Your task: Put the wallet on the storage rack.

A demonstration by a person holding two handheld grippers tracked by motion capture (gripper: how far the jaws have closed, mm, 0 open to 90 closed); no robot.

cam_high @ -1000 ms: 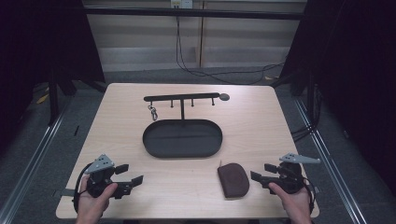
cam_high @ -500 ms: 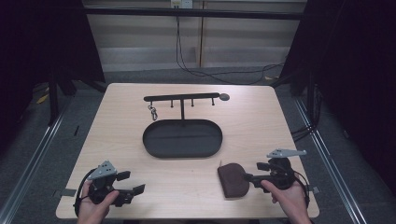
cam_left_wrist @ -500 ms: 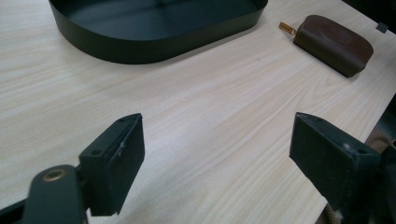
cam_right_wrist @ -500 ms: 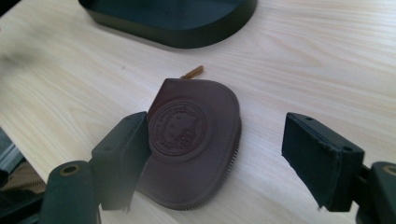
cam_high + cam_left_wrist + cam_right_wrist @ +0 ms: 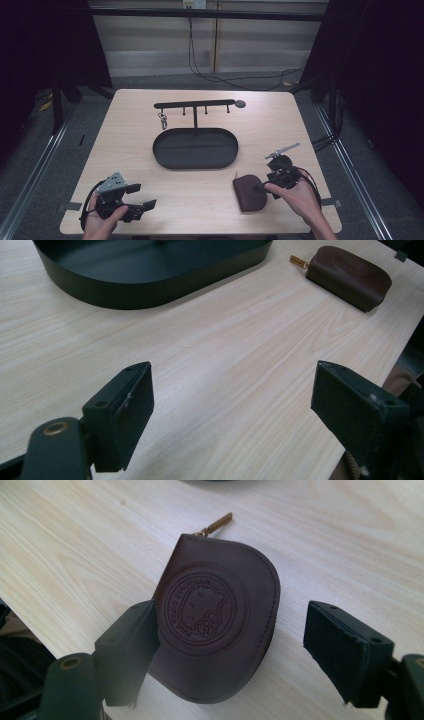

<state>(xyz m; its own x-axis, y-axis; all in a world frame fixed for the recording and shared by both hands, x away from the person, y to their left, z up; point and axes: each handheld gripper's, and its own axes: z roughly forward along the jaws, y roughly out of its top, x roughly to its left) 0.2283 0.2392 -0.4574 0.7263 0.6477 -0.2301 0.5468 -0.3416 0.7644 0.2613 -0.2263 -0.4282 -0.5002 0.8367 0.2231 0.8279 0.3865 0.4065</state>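
The right tool (image 5: 227,645) is spread wide around the brown pouch (image 5: 217,615); the left tool (image 5: 232,410) gapes over bare table (image 5: 225,365).

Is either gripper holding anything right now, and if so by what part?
Nothing is held. The right gripper is open around the brown leather pouch; the left gripper is open over bare table.

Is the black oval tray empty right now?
Empty, as far as shown: the black oval tray has a bare dark floor in the high view; the pouch lies outside it.
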